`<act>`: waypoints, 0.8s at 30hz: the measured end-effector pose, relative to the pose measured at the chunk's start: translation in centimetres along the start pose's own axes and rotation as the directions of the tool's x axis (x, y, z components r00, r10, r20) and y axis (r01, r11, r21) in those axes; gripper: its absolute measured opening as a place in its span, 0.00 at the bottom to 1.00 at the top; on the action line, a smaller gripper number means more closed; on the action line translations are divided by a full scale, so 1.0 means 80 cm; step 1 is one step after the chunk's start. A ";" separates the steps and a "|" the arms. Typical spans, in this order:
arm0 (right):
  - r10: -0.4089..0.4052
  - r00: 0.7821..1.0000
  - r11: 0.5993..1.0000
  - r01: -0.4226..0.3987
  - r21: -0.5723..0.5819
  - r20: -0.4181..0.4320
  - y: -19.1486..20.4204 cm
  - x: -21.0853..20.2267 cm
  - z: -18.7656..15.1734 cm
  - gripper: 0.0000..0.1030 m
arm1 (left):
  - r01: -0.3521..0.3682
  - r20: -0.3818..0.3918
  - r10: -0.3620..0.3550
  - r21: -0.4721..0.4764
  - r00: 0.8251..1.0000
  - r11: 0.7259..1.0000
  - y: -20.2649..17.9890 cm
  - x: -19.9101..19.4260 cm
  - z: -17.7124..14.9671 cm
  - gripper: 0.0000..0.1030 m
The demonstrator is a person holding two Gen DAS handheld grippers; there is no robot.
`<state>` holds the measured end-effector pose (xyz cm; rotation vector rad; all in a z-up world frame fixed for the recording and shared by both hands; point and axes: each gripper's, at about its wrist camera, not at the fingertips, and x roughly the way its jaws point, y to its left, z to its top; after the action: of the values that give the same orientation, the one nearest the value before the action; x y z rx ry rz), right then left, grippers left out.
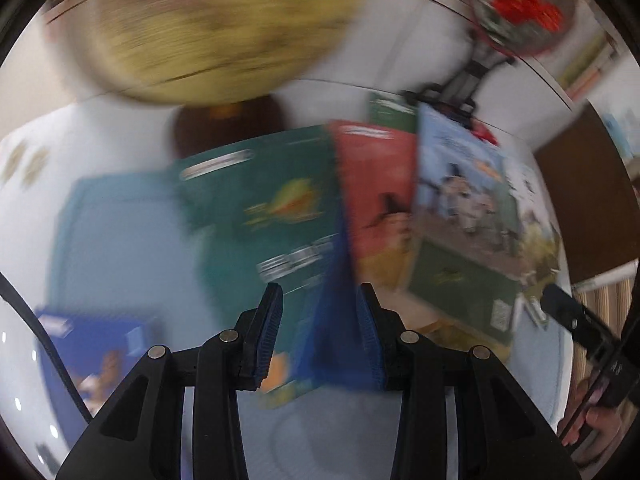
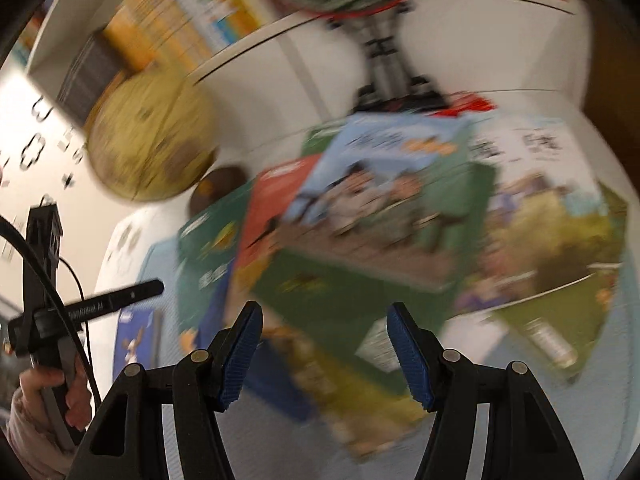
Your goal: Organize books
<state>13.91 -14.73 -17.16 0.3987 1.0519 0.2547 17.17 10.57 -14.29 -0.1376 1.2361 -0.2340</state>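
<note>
We see the dark-green picture book (image 1: 256, 216) lying flat in the fanned pile on the white tabletop (image 1: 120, 128), below the yellow globe (image 1: 208, 28), its blue edge running between the left hand-held gripper's (image 1: 320, 332) open jaws, nearer than the open, empty right hand-held gripper (image 2: 324, 352).

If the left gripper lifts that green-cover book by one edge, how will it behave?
Likely floppy: the green book looks like a thin picture book, so it may sag from the left gripper. Its cover seems glossy, so it could slip between the pads. It overlaps the red book and may drag that along. Motion blur limits certainty.
</note>
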 end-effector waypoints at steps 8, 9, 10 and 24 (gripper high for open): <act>0.032 0.999 0.995 -0.033 0.090 0.011 -0.069 0.027 0.038 0.61 | 0.092 -0.012 -0.092 0.032 0.996 0.995 -0.077 0.055 0.060 0.35; 0.046 0.999 0.994 -0.046 0.101 0.009 -0.076 0.031 0.043 0.61 | 0.097 -0.015 -0.097 0.038 0.995 0.995 -0.085 0.064 0.068 0.35; 0.054 0.999 0.993 -0.054 0.106 0.008 -0.080 0.036 0.047 0.61 | 0.099 -0.017 -0.098 0.044 0.995 0.994 -0.092 0.071 0.073 0.34; 0.092 0.996 0.987 -0.089 0.134 -0.012 -0.097 0.079 0.070 0.59 | 0.031 -0.019 -0.030 0.054 0.999 0.998 -0.112 0.119 0.097 0.30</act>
<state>21.97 -20.36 -23.05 0.5663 1.0731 0.2704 26.49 -0.67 -18.45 -0.1073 1.2455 -0.2957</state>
